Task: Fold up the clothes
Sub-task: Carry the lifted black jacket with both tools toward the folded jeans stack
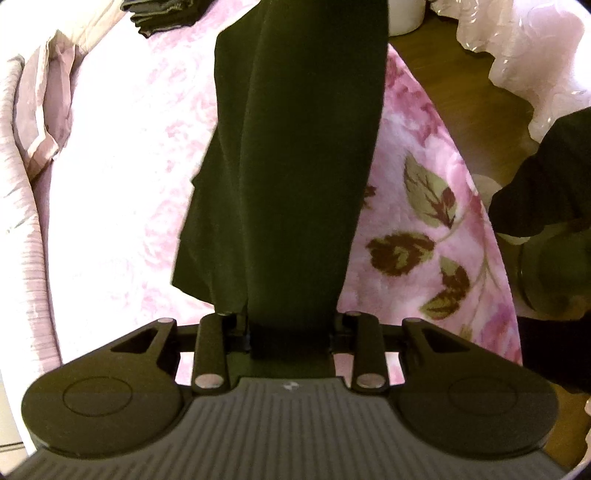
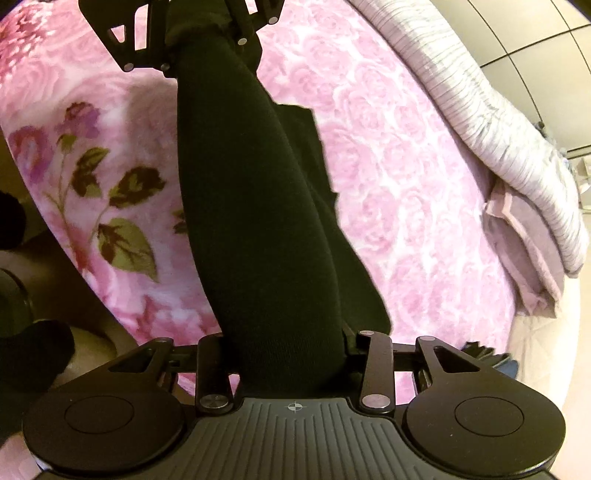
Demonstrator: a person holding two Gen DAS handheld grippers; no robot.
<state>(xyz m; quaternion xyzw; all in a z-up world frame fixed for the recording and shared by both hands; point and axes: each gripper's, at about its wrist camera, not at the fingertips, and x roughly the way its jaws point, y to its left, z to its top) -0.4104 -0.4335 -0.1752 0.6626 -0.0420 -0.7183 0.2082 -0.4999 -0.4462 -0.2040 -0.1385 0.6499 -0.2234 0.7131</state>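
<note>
Pink rose-patterned bedding covers the bed (image 1: 122,177), with a border of larger flowers and green leaves along its near edge, and a pale striped quilt (image 2: 517,122) bunched at the far side. A small stack of dark folded clothes (image 1: 159,14) sits near the head end in the left wrist view.

Stretched between the two grippers hangs a black garment (image 1: 295,166), a long, narrow band of soft knit that runs from one to the other above the blanket. The left gripper (image 1: 290,332) has one end pinched between its jaws, which stand narrowly apart with the cloth filling the gap. The right gripper (image 2: 291,354) is closed on the other end, its jaws held a little wider by a thicker bunch of fabric. In the right wrist view the left gripper (image 2: 192,22) shows at the top of the frame with the cloth running into it.

The garment looks light and limp: it sags and creases along its length, and a loose flap droops off one side. It appears neither slippery nor fragile, but it will not hold a shape, so it probably needs to be kept taut. Gripping at the ends or corners, as now, seems right; a hold through several layers would likely stop one sliding free.
</note>
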